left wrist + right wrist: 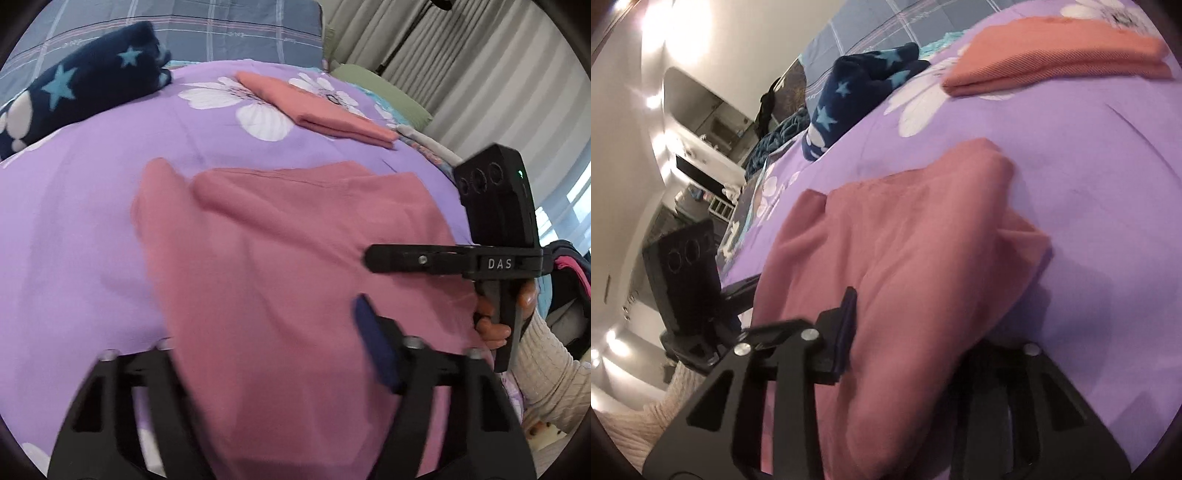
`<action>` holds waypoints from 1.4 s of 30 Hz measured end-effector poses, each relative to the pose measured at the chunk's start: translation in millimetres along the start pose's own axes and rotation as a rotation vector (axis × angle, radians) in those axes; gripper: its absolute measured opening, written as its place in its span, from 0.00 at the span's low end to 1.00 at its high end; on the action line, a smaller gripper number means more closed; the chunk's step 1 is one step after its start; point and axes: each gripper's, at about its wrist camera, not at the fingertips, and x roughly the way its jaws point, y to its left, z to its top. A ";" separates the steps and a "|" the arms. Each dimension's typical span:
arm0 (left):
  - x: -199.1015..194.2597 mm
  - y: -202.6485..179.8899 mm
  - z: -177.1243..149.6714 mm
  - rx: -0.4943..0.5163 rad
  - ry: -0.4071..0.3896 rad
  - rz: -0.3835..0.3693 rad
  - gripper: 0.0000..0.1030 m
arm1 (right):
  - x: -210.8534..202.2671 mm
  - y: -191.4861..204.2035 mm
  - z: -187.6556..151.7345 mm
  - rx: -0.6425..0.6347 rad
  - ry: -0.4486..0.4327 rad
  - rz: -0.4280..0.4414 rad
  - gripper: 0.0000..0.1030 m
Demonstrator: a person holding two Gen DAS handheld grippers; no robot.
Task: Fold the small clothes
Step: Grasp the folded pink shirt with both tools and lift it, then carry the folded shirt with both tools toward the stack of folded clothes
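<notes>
The left gripper (280,365) sits over the near edge of a dusty-pink soft cloth garment (295,236). The fabric runs up between its two black fingers; one dark blue pad (373,343) lies against the cloth, while the other finger is hidden under it, so whether the pair actually pinches cannot be told.

The right gripper (908,332) has the same garment bunched between its fingers: a blue pad presses the left flank of a raised fold and the opposite finger is buried behind the cloth, the fingers drawn in and nipping the fabric. In the left wrist view this gripper is seen from the side, held by a hand (506,314) in a cream ribbed sleeve (554,373).

The garment lies spread on a purple bedsheet with white flowers (92,206), matte, softly wrinkled, with one long ridge across its far part and a rounded flap at its far left corner.

Farther back rests a neatly folded salmon-orange cloth (314,107), and beyond it a navy fleece blanket with light blue stars (85,81).
</notes>
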 end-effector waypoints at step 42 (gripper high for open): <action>-46.6 -361.4 120.7 0.578 -0.352 -0.150 0.23 | -377.0 72.9 -54.8 -0.207 -0.733 -0.582 0.19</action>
